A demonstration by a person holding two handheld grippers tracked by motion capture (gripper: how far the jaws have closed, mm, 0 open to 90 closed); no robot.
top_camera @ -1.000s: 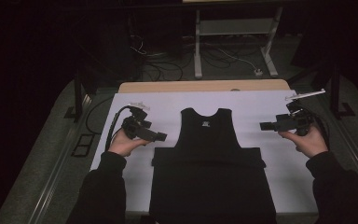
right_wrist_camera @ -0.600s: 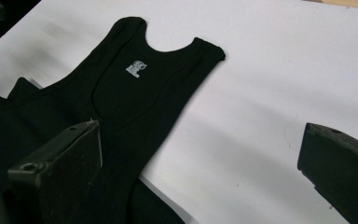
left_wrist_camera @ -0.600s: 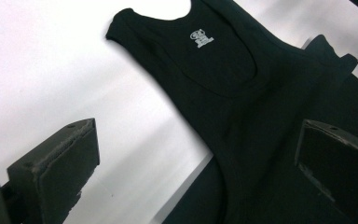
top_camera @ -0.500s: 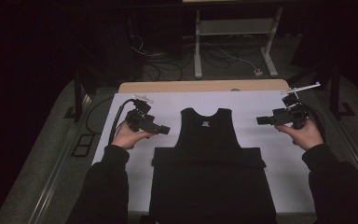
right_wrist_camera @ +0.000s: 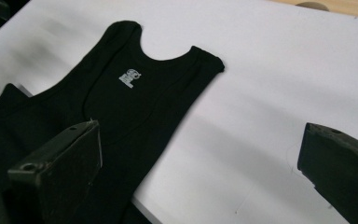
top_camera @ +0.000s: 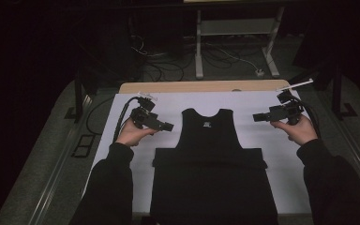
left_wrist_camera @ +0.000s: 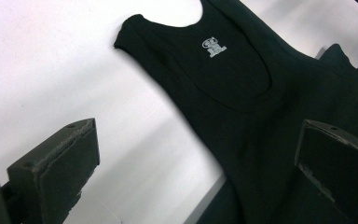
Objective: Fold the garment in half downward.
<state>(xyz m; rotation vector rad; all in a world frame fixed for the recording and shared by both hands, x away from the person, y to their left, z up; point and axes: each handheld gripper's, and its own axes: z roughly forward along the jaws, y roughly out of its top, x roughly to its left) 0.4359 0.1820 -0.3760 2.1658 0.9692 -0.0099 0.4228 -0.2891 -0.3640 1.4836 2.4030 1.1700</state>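
High view: a black sleeveless cotton vest [top_camera: 209, 154] lay flat on the white sheet-covered table [top_camera: 267, 101], its neckline away from the person and its lower part folded up into a wide band. The left gripper [top_camera: 168, 126] was held just off the vest's left shoulder strap, jaws pointing inward toward the garment; the right gripper [top_camera: 256, 117] stood a little farther off the opposite strap, likewise pointing inward. Neither touched the cloth.

Left gripper view: the two black jaws stood wide apart — released, with nothing between them. The vest [left_wrist_camera: 242, 93] lay ahead of and partly behind the right-hand jaw, its small white chest logo [left_wrist_camera: 213, 46] ahead between the jaws; bare white table [left_wrist_camera: 51, 70] lay ahead of the left-hand jaw.

Right gripper view: the jaws were again spread and empty. The vest [right_wrist_camera: 121, 102] lay ahead of the left-hand jaw, its nearer strap reaching toward the middle of the gap — white table [right_wrist_camera: 284, 79] lay ahead of the right-hand jaw.
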